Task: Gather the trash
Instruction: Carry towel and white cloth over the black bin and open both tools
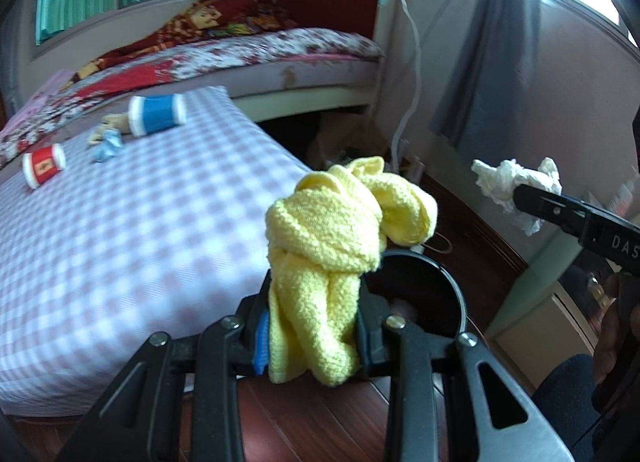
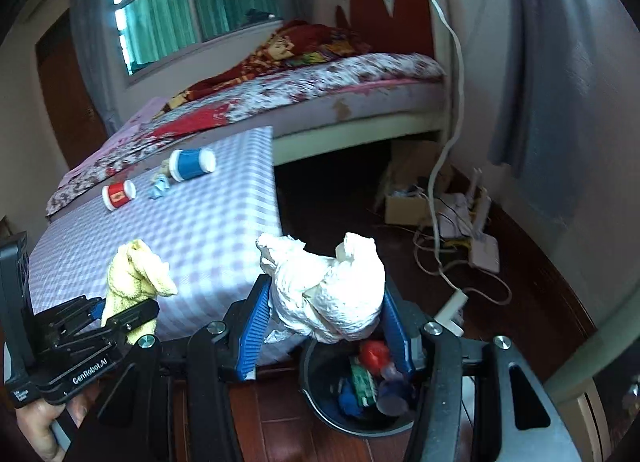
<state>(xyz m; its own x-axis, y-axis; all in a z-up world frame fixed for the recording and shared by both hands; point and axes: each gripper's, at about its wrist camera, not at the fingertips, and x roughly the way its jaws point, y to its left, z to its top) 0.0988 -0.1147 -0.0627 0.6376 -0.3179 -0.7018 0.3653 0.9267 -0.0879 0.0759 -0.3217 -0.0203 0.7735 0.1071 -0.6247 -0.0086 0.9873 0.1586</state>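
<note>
Our left gripper [image 1: 316, 326] is clenched on a knotted yellow knit cloth [image 1: 340, 238], nubbly and soft, which bulges up out of the jaws; our right gripper [image 2: 328, 326] is clamped on a crumpled white paper wad [image 2: 332, 294], its blue ribbed pads [image 2: 252, 334] pressing both flanks. In the left wrist view the right one shows at the right edge with the wad at its tip.

We work over a low mattress [image 1: 120, 230] covered in lilac-and-white checked fabric, set on a dark reddish wooden floor [image 2: 320, 442]. Near its far left edge lies a small red paper cup [image 2: 118, 195] on its side, then a crumpled pale blue wrapper [image 2: 159, 189] with a tan scrap [image 1: 113, 123] just beside it, then a larger blue paper cup [image 2: 192, 164], also on its side, close to the far right corner. Behind stands a bed [image 2: 320, 82] with floral bedding and a scalloped red headboard, under a window [image 2: 188, 2] with green curtains. To the right, a white cable [image 2: 448, 102] hangs down the wall to a cardboard box [image 2: 408, 202] and white plug adapters on the floor, beside a grey curtain [image 2: 540, 62].

At the mattress's near right corner, directly below both held items, stands a round black bin [image 2: 320, 410]. It holds a red lump, a green packet and blue and dark bits.
</note>
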